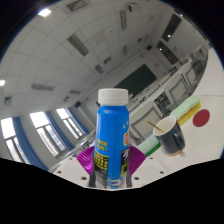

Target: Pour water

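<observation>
A blue bottle (112,130) with a white cap and a yellow-and-white label stands upright between my fingers. My gripper (112,165) is shut on the bottle: both magenta pads (88,158) press on its lower sides. The bottle is held up, with the view tilted toward the ceiling. A white cup with a dark inside (170,135) stands on the white table (205,140) to the right of the bottle, beyond my fingers. Whether there is water in the cup I cannot tell.
A red round spot (201,117) lies on the table beyond the cup. A green strip (150,145) lies between the bottle and the cup. Behind are desks, windows at the left and a ceiling with lamps.
</observation>
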Action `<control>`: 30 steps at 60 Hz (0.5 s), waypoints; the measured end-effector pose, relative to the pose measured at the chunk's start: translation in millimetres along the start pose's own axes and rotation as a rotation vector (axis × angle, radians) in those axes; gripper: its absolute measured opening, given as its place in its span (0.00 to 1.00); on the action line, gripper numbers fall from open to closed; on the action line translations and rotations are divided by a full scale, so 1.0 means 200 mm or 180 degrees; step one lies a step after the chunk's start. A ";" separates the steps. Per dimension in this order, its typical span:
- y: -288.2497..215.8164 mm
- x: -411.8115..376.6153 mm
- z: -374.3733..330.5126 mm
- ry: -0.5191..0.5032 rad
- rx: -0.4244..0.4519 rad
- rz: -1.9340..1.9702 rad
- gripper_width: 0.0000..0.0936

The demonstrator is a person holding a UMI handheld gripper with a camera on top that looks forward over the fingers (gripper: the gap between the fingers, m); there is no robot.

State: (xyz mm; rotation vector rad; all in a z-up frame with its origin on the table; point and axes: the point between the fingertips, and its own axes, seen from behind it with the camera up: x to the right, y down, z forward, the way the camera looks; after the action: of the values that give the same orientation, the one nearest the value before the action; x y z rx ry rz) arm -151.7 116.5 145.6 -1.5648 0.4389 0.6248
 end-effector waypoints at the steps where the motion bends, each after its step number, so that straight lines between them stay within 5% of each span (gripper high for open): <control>1: -0.01 -0.01 0.00 -0.0039 0.0016 0.0209 0.44; 13: -0.21 -0.07 0.17 -0.0407 0.0157 0.2407 0.44; 30: -0.21 -0.19 0.14 -0.0572 -0.0176 0.3918 0.45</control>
State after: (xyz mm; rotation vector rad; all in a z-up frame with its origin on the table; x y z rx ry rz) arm -158.2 145.7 201.2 -1.1342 1.2644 1.6912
